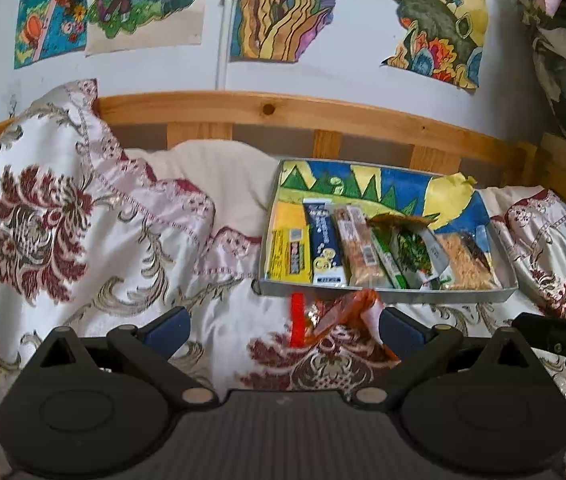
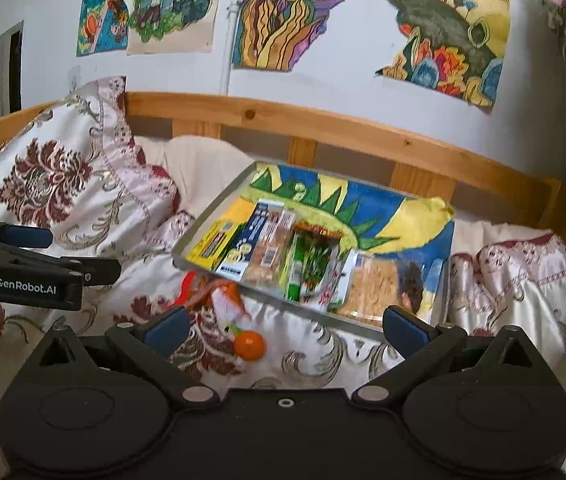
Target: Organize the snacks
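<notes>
Bedspread (image 1: 95, 248): shiny satin-like cloth w/ woven pattern. Tray (image 2: 199, 236): dull grey metal, painted paper liner. Snack packs (image 1: 363, 248) glossy plastic; bed rail (image 1: 323, 116) smooth varnished wood.

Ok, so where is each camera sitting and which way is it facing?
Left wrist: on the left gripper, low over the bedspread, facing the tray and wall; its open fingers show, the right gripper at the edge.
Right wrist: on the right gripper, facing the tray from further right; open fingers and the left gripper show.
Shared: tray, orange wrapper, bed rail, wall paintings.
</notes>
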